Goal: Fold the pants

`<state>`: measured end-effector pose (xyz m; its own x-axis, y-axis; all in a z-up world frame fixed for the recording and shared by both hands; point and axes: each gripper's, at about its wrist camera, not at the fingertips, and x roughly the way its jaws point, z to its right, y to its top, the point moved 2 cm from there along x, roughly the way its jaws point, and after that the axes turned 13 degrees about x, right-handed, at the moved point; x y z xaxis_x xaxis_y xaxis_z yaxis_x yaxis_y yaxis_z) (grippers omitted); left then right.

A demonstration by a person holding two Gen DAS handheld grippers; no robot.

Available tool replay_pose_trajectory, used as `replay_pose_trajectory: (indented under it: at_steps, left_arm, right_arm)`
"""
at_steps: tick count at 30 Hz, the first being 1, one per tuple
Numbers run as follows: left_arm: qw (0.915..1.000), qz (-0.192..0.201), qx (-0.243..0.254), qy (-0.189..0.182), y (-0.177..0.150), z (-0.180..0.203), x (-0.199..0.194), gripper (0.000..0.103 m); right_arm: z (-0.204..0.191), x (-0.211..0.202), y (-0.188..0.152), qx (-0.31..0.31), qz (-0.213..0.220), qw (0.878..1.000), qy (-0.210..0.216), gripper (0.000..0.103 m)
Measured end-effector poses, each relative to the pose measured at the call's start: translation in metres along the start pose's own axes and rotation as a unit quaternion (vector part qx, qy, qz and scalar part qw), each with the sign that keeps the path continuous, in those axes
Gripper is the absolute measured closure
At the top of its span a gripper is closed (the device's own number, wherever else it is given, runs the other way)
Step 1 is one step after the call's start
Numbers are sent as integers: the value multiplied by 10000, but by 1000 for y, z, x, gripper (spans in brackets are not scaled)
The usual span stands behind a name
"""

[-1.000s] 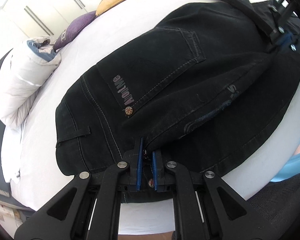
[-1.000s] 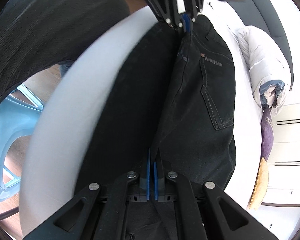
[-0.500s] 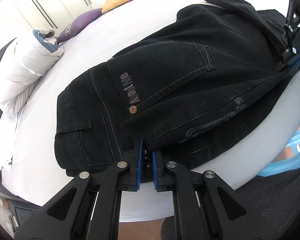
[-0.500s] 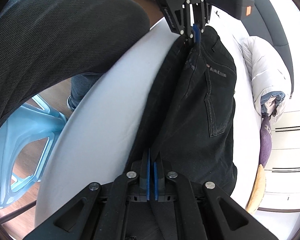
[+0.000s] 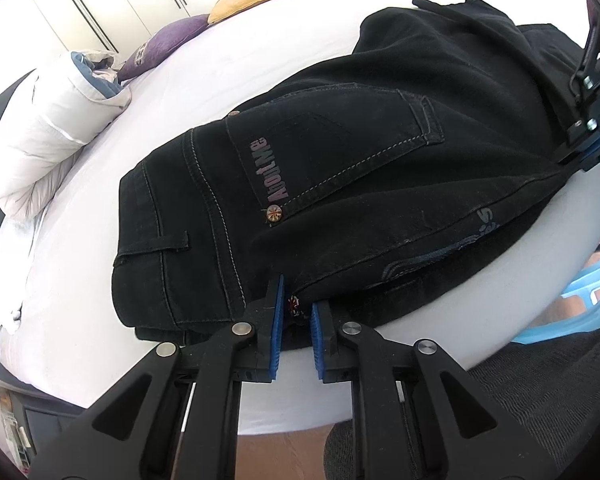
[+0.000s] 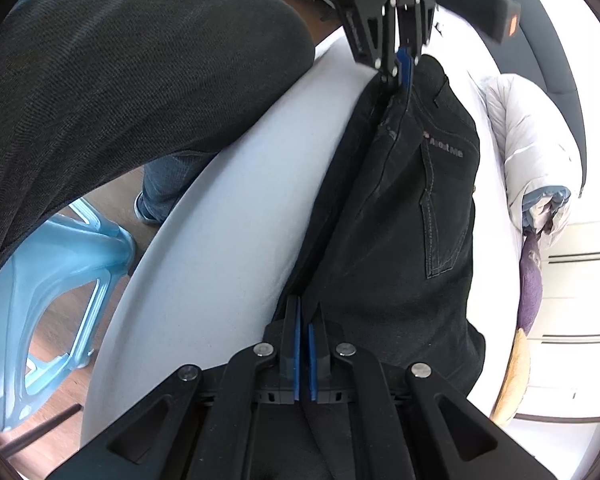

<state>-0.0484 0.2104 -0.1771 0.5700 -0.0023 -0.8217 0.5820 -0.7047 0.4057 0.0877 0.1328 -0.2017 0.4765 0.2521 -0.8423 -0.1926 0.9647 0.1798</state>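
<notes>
The black jeans point(image 5: 340, 168) lie folded lengthwise on the white bed, back pocket up with "AboutMe" lettering and a round rivet beside it. Their near edge is lifted off the mattress, hanging taut.

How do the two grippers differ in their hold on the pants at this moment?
The left gripper bites the folded edge near the waistband and pocket rivet; the right gripper bites further down the black pants, past the pocket. The left gripper's blue pads stand visibly apart with cloth bunched between them; the right gripper's pads sit nearly together on a thinner edge. Both are shut on the same near edge of the fold.
</notes>
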Motion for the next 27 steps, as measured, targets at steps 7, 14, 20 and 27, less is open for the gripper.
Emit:
replay_pose_trajectory:
  at_steps: [7,14,20,27]
  left_arm:
    - [9987,-407,108,-280,-7,-10,-24,84]
    - [9981,114,-516,-323,21,-43,-63,84]
    - [9962,310,-648,-488,76,-28,-36,84]
    - [9971,-314,-458,-522,91,22,30,84]
  right_arm:
    - [-3,4,-1,164,26,9998,-53,97]
    - [-7,6,-1,250,21,9995,-211,96]
    - [-7,5,-2,435,62,9986,-288,96]
    - [-3,-1,-8,1067,103,9933,-438,93]
